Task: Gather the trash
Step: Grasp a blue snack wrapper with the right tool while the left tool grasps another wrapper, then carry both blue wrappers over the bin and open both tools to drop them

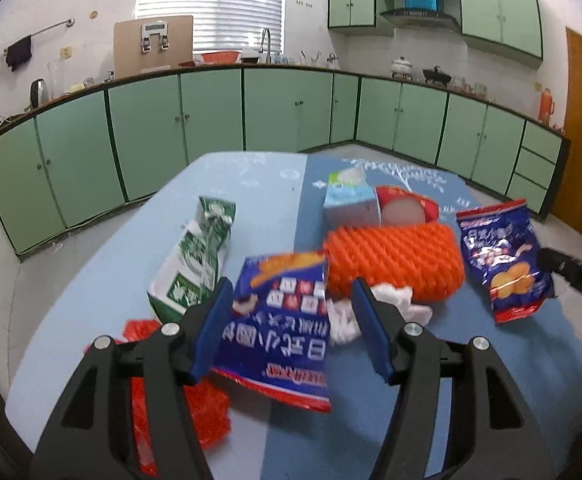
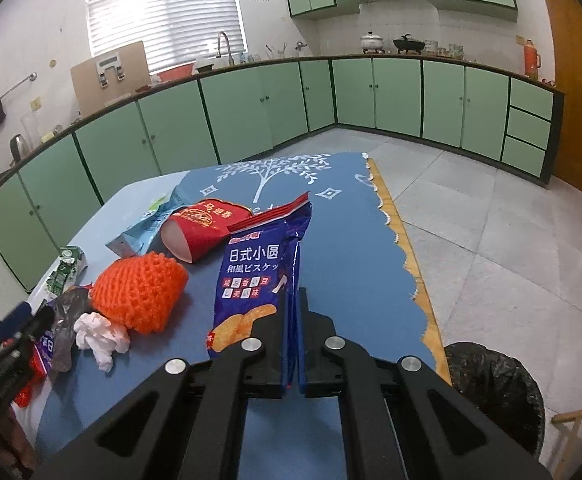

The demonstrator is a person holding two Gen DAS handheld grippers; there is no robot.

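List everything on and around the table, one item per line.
biscuit bags: 2, blue and red, one in each gripper's reach
foam fruit net: 1, orange, table centre
green milk carton: 1, green and white, table's left
blue carton: 1, pale blue, far side
red paper cup: 1, lying on its side
crumpled tissue: 1, white, beside the net
bin: 1, black-lined, off the table's right edge
left gripper: open around a bag
right gripper: shut on a bag

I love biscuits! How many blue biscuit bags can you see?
2: one blue biscuit bag pinched in the right gripper, another between the open left gripper's fingers. More may be hidden.
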